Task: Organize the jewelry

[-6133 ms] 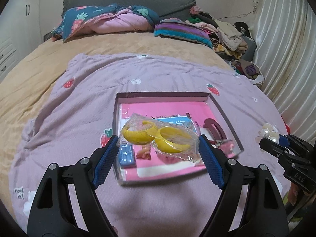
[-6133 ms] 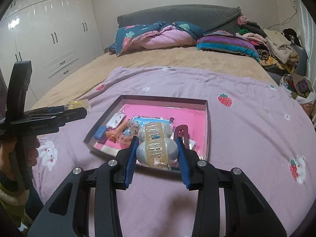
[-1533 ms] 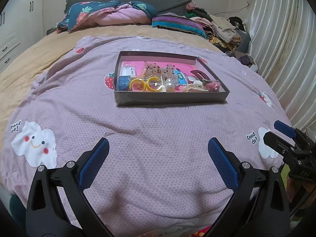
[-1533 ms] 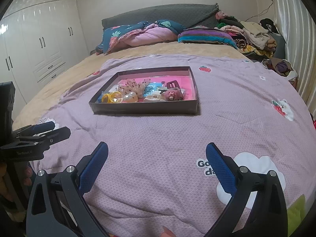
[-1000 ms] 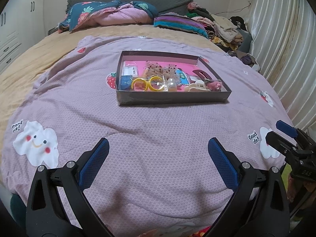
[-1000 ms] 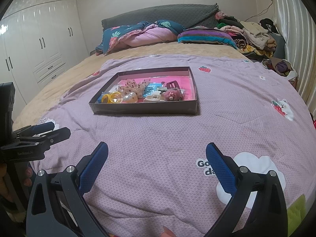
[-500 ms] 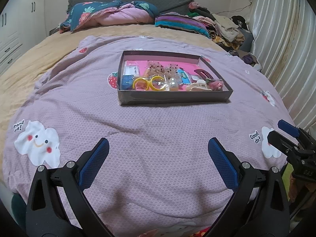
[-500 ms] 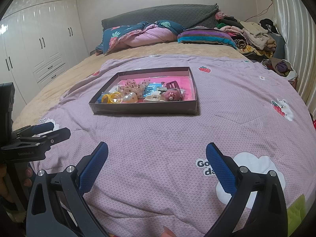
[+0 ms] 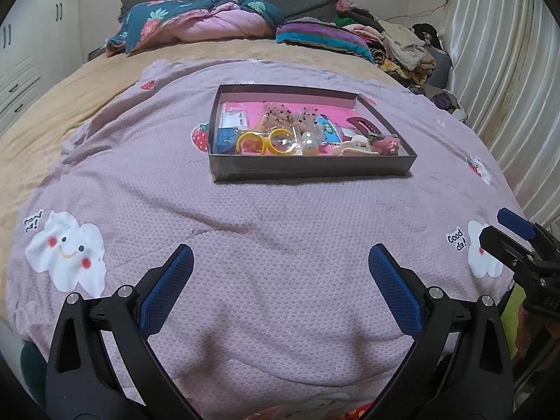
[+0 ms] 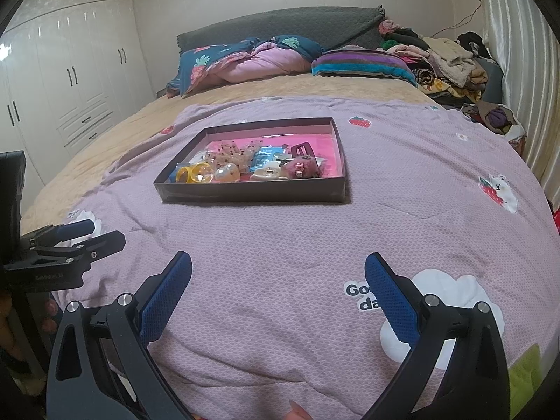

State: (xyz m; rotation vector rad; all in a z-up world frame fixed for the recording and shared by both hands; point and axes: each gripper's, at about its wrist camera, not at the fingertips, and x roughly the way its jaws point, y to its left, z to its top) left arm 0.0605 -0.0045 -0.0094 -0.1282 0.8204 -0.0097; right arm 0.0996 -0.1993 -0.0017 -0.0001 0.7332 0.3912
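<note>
While our two grippers hang low over the near end of the bed, the shallow dark box [image 9: 311, 169] of jewelry sits well ahead of them on the lilac quilt [image 9: 245, 231], straight out from the left gripper [image 9: 280, 262] and a little left of centre from the right gripper [image 10: 278, 267]. Inside it, on a pink lining, we see yellow hoops [image 9: 267, 141] in a clear bag toward our left, a cream hair claw [image 9: 355, 147] and a fuzzy pink piece [image 9: 386, 144] toward our right. Both grippers have their blue-padded fingers spread wide with nothing between them, only quilt beneath. Beyond the box lie a tan bedspread [image 10: 297, 85], pillows [image 10: 245, 57] and a pile of clothes [image 10: 444, 57].
</note>
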